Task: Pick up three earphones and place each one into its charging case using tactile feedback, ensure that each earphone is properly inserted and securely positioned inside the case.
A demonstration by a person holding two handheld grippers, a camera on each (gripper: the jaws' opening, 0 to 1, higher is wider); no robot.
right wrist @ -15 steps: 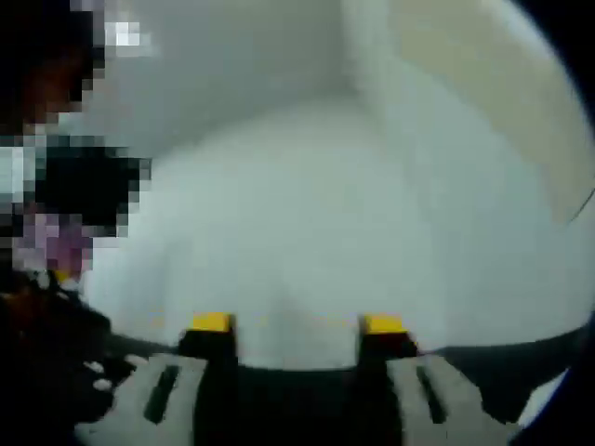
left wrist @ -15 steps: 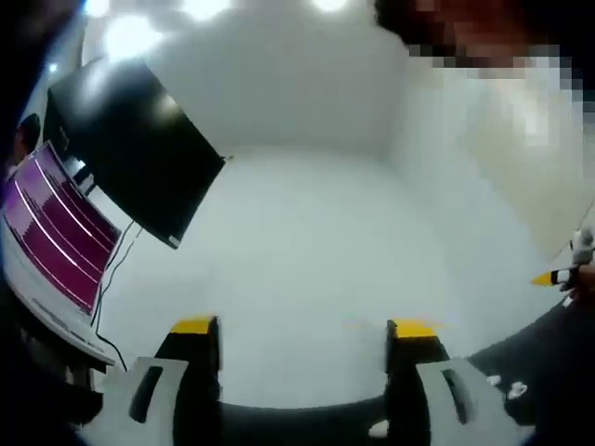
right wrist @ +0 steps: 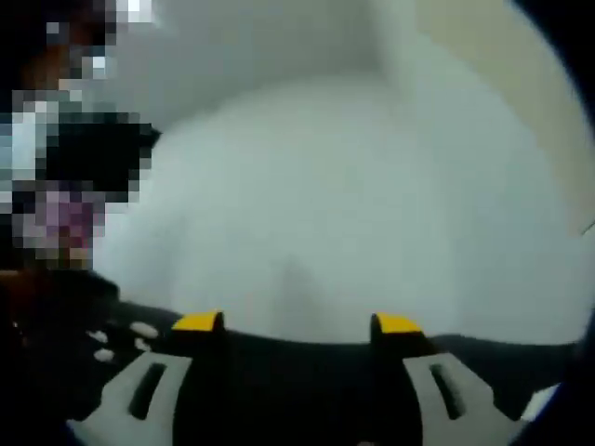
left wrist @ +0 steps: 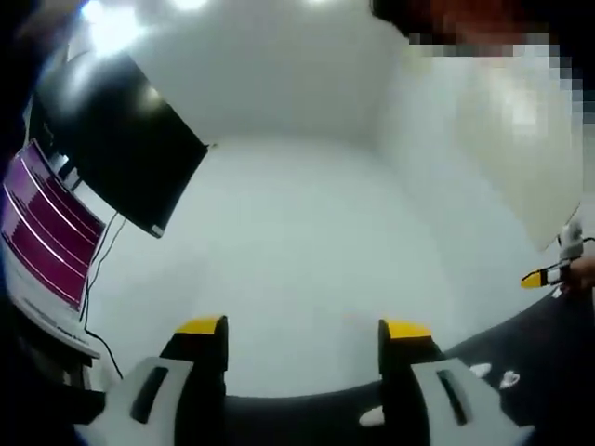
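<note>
At 6 o'clock of the left gripper view, the left tool (left wrist: 302, 327) stands w/ jaws wide apart, yellow tips up, nothing between them. Beyond it a white backdrop, and a dark surface (left wrist: 548, 372) along the bottom edge. Small white earphones (left wrist: 493, 376) lie on that surface at approx 4 o'clock, well apart from the left tool; blurry, count unclear. At 9–10 o'clock a black panel (left wrist: 121, 149) leans tilted, w/ a magenta-striped screen (left wrist: 42, 228) beside it. At 3 o'clock the other tool's yellow tip pokes in.

Right gripper view: right tool (right wrist: 297, 323) at 6 o'clock, jaws spread, empty. White bits (right wrist: 121, 339) on the dark surface at 8 o'clock, too blurred to tell which pcs.
</note>
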